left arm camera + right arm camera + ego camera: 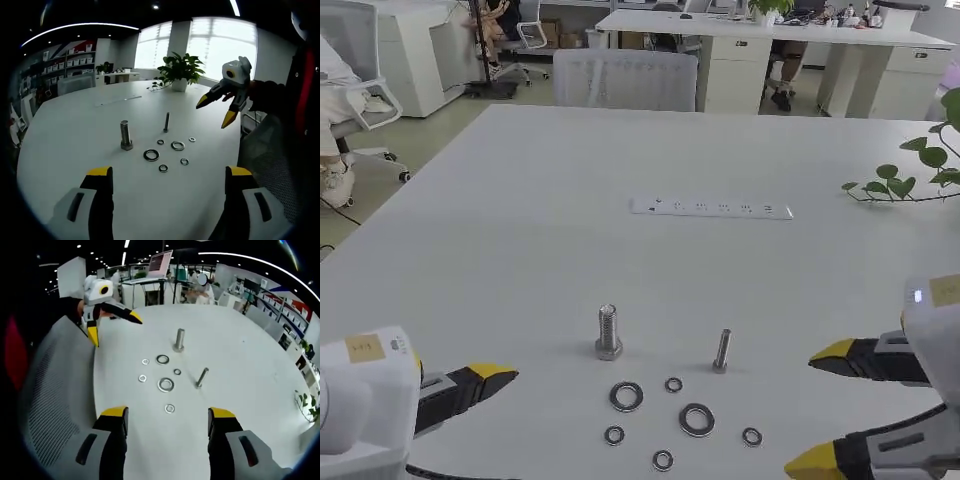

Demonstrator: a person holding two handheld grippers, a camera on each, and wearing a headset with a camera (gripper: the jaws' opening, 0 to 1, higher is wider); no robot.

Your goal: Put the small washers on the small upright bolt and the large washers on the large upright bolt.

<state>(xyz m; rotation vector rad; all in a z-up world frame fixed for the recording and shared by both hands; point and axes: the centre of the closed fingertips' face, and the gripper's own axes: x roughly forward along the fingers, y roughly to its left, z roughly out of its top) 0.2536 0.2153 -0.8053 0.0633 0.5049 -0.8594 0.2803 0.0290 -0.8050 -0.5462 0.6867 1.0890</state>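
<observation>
- The left gripper (168,172) and right gripper (167,413) have their yellow-tipped jaws spread wide and hold nothing. The writing on their yellow stickers (363,348) is unreadable.
- Just ahead, between the grippers, flat metal rings lie loose on the smooth white table (520,250): two large washers (626,396) and four small washers (673,384).
- Behind the washers, the thick threaded large bolt (608,333) and the slim small bolt (721,351) stand upright.
- Farther back lies a white power strip (711,208).

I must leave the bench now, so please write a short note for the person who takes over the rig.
Left gripper: jaws open, empty.
Right gripper: jaws open, empty.
Large bolt and small bolt stand upright on the table, both bare.
Two large washers and four small washers lie flat on the table in front of the bolts.
Done: nothing yet.
Left: all six washers, each size onto its bolt.
</observation>
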